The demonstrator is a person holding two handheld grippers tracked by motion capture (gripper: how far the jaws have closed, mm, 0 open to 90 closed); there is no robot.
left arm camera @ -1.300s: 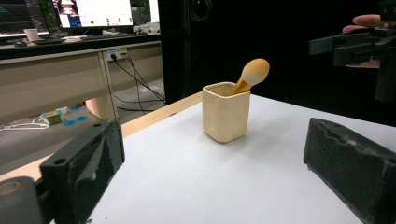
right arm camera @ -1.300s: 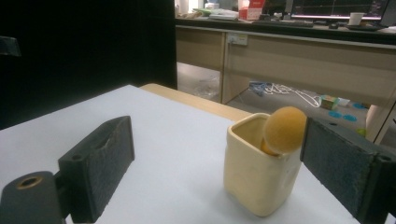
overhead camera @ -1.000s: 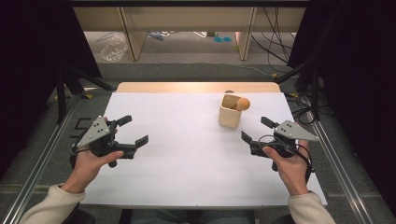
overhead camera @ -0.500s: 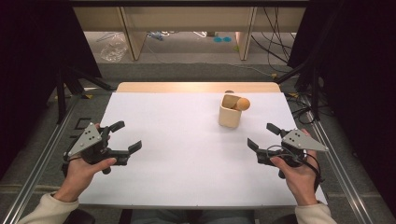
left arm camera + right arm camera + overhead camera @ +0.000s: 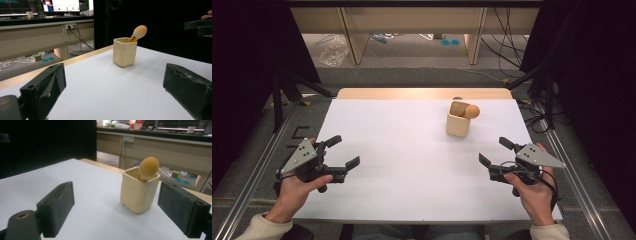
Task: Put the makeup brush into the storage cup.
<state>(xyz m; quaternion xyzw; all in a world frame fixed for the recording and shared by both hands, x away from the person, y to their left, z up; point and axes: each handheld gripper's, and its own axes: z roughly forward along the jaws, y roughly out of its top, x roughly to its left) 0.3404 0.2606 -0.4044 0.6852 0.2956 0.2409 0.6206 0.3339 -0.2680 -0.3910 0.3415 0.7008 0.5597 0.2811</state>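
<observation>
A cream square cup (image 5: 458,123) stands upright at the back right of the white table (image 5: 412,160), with a wooden spoon (image 5: 471,111) leaning out of it, bowl end up. The cup (image 5: 124,51) and spoon (image 5: 139,32) sit far ahead in the left gripper view, and the cup (image 5: 139,192) and spoon (image 5: 148,167) lie closer in the right gripper view. My left gripper (image 5: 344,152) is open near the front left, empty. My right gripper (image 5: 495,151) is open near the front right, empty, well short of the cup.
A bare wooden strip (image 5: 422,93) runs along the table's far edge. Metal rails (image 5: 252,165) flank the table on both sides. Desks with monitors (image 5: 62,5) and floor cables (image 5: 507,30) lie beyond. The other gripper (image 5: 198,26) appears at the upper right of the left gripper view.
Both hands have drawn back toward the table's front edge and a little outward. Both grippers stay open. The cup and spoon have not moved.
</observation>
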